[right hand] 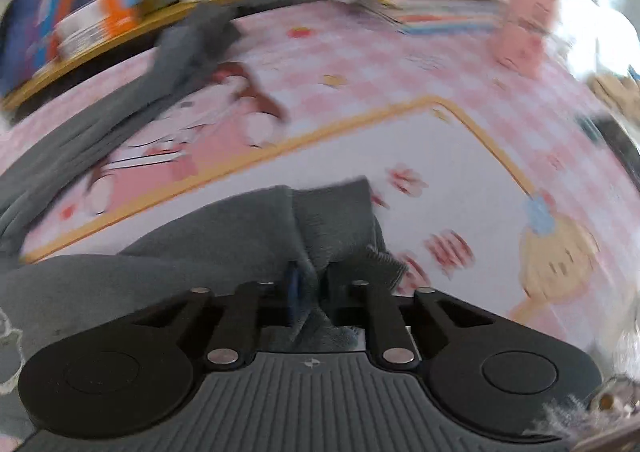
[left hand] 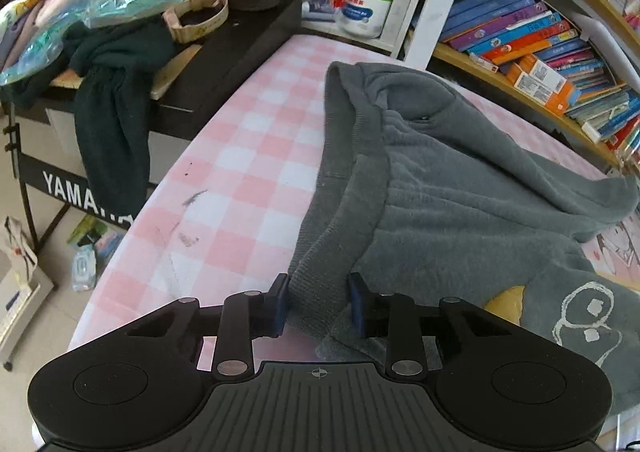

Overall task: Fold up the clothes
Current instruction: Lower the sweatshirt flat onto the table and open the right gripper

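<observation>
A gray sweatshirt (left hand: 460, 187) lies on the pink checked bed sheet (left hand: 240, 155), its long axis running from the near ribbed hem away toward the bookshelf (left hand: 552, 63), with the white line drawing on its front showing at the near right. The left gripper (left hand: 319, 304) has its fingers closed partway on a bunched fold of the ribbed edge. The right gripper (right hand: 316, 292), in a motion-blurred view, pinches another gray fold (right hand: 332, 223) of the sweatshirt.
</observation>
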`<state>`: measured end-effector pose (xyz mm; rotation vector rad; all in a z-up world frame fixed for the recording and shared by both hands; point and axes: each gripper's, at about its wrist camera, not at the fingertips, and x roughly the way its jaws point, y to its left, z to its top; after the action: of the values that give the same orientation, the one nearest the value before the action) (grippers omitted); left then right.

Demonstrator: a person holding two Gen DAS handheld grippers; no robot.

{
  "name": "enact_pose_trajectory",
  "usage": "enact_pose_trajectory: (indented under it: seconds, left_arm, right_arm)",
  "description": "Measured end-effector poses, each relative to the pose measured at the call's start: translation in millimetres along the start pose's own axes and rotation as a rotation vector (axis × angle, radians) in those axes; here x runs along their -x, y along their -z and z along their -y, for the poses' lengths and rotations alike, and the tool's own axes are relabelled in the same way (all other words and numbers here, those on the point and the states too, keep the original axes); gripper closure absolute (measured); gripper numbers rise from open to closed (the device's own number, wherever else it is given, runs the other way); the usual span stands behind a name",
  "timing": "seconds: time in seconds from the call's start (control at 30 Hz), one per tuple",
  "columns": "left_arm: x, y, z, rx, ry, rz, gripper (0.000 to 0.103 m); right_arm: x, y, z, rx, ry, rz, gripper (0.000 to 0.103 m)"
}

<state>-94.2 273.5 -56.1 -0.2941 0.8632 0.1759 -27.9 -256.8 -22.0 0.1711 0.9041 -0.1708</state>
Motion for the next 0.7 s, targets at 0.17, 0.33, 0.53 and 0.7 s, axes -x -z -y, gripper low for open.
enact_pose_trajectory:
  seconds: [0.17, 0.33, 0.53, 0.7]
  left_arm:
    - [11.1, -7.6, 9.2, -0.042, 0.048, 0.015, 0.073]
    - [14.7, -1.3, 19.0, -0.073, 0.097, 0.004, 0.073]
    - [14.4, 4.6, 18.2, -0.100, 0.097, -0.026, 0.065]
    - [27.5, -13.2, 18.6, -0.130, 0.122, 0.075, 0.065]
  right_arm:
    - [78.1, -39.5, -15.7, 0.072, -0.054, 0.291, 0.093]
    - [77.4, -38.5, 11.3, 0.095, 0.111, 0.217, 0.092]
    - [8.6, 6.0, 40.3, 0.067, 0.286, -0.013, 0.074]
    - [23.1, 4.9, 10.7, 0.142, 0.165, 0.098, 0.068]
